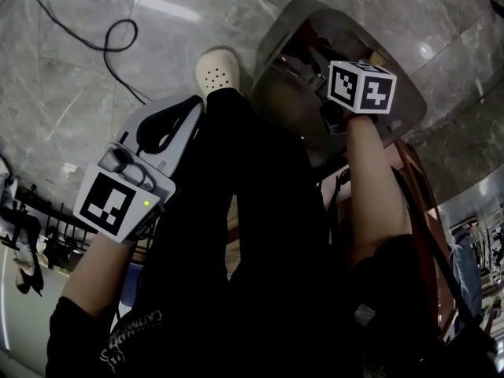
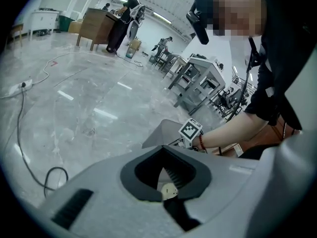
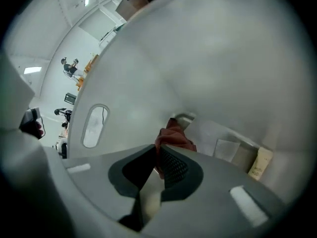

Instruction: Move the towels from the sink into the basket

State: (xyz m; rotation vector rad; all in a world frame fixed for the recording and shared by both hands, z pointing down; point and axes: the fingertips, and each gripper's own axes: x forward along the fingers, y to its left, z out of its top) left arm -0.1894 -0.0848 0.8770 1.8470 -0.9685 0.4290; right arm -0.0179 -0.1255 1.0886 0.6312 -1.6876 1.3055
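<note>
Pinching a red-brown towel [image 3: 174,135] with the right gripper [image 3: 159,151]: jaws standing narrow, gripping a fold at their tips, cloth bunching just beyond them. Working inside the grey sink [image 3: 223,58], with an oval overflow slot [image 3: 93,125] showing on the wall to the left. Towel possibly touching the basin bottom; wide-angle distortion making that hard to confirm.

Holding the left gripper [image 2: 163,153] low beside the leg, jaws together and carrying nothing, pointing out over the marble floor [image 2: 89,108]. Pale shoe [image 1: 215,71] showing between the two grippers in the head view.

Judging progress: early in the transfer. One towel gripped but not lifted clear of the sink; none seen delivered. Finding no basket in any view, so leaving its position and contents unrecorded. Seeing no second towel from here, though the gripper body is hiding much of the basin.

Remaining: lifting this towel out, carrying it to the basket, releasing it there, then checking the sink for more.
</note>
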